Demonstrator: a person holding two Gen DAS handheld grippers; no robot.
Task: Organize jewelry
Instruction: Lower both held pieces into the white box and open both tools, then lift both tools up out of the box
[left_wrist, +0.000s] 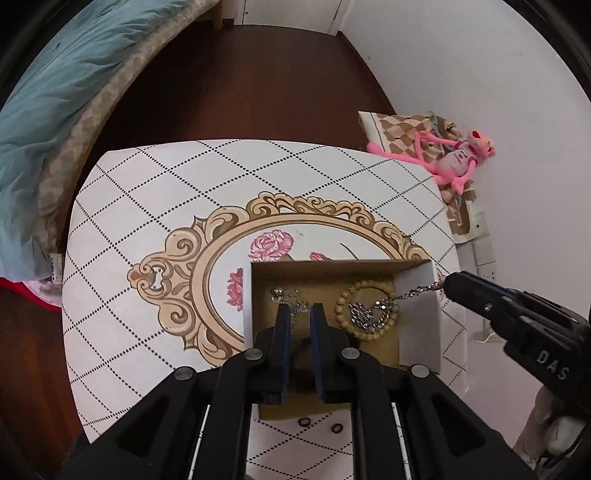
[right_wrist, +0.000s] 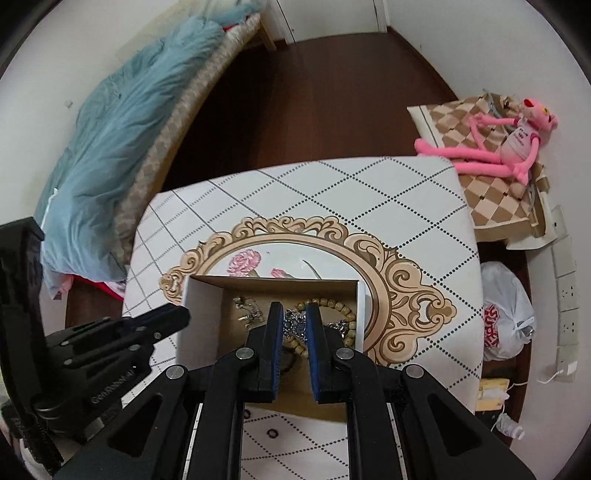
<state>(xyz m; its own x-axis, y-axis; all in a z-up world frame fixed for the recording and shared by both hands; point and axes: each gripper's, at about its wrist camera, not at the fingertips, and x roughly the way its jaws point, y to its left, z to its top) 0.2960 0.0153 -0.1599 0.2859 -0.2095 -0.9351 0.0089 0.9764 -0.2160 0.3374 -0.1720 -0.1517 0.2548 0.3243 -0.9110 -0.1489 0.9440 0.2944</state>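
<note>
Box (left_wrist: 417, 295): shallow open cardboard tray, brown inside, white outer walls, square-cornered; it sits on the tabletop (left_wrist: 147, 206) over the printed oval frame.
Tabletop: white covering with a dotted diamond grid, a tan scrollwork oval and pink roses at centre.
Beaded bracelet (left_wrist: 345, 295): ring of round, matte, pale wooden beads lying flat in the right half of the box.
Silver chain (left_wrist: 417, 291): fine twisted metal links; one end is heaped inside the bead ring, the rest rises taut over the right wall of the box.
Second silver piece (left_wrist: 291, 299): small tangled, shiny chain in the left half of the box, just ahead of my left fingertips.
Left gripper (left_wrist: 298, 314): black frame, blue pads; I read the jaws as spread with a narrow gap, poised over the box, and I see nothing caught between them.
Right gripper (right_wrist: 291, 317): same build; in its own view a glittering silver filigree piece (right_wrist: 293, 323) sits between the pads, and in the left view its tip pinches the end of the taut chain.
Two small dark rings (left_wrist: 320, 424): thin hoops lying on the tabletop just outside the near wall of the box.
Plush toy (right_wrist: 509, 147): pink, long-limbed, lying on a checkered brown-and-cream cushion (right_wrist: 472, 192) beyond the tabletop.
Bed (right_wrist: 122, 140): blue fuzzy blanket over a woven-pattern mattress edge, to the left.
</note>
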